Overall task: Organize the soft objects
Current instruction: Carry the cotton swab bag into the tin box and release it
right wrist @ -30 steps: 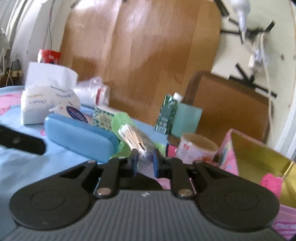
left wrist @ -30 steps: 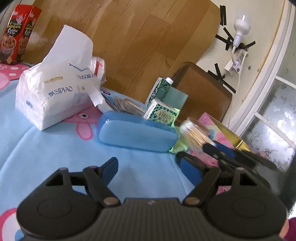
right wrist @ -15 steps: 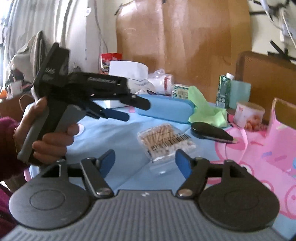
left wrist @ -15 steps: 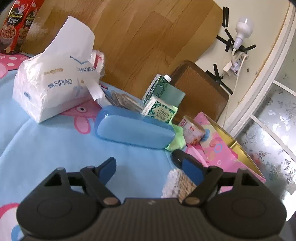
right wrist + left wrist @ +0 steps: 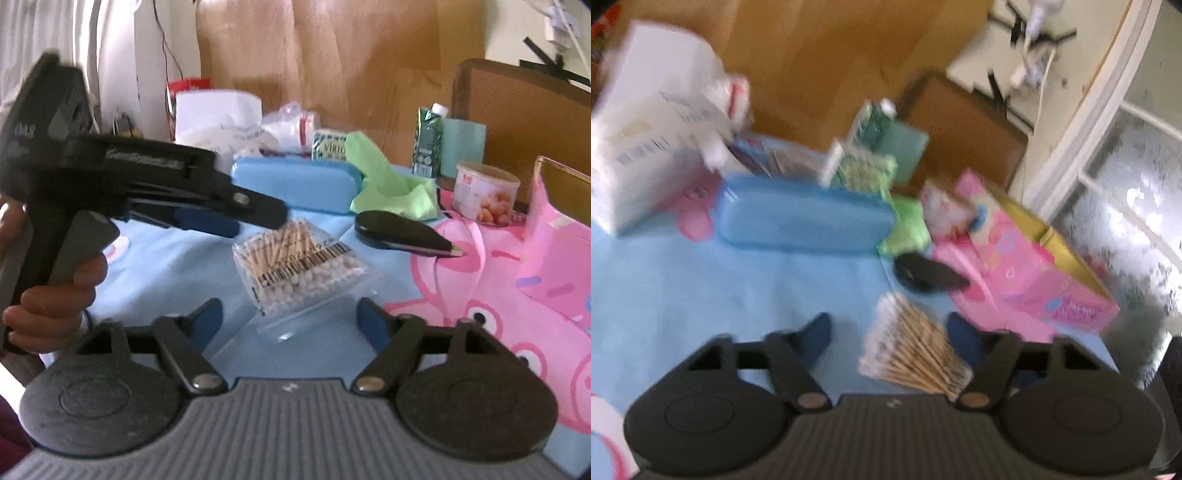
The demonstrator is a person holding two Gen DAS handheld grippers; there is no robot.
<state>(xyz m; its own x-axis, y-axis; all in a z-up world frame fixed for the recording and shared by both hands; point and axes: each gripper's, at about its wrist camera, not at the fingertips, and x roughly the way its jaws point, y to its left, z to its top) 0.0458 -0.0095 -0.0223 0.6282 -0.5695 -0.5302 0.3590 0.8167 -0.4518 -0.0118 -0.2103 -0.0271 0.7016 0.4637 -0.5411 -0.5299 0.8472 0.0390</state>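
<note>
Dropped cotton swab pack (image 5: 301, 267) now lies between right tool (image 5: 291, 319) fingers.

1. One pack of cotton swabs (image 5: 301, 264), at 12 o'clock.
2. One blue case (image 5: 295, 182), at 12.
3. One green cloth (image 5: 388, 184), at 1.
4. Two grippers: left gripper (image 5: 255, 218), right gripper (image 5: 291, 317).

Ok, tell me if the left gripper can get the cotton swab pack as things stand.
Probably yes. The cotton swab pack lies on the blue cloth between the left gripper's closing fingers, not yet pinched, and nothing covers it.
</note>
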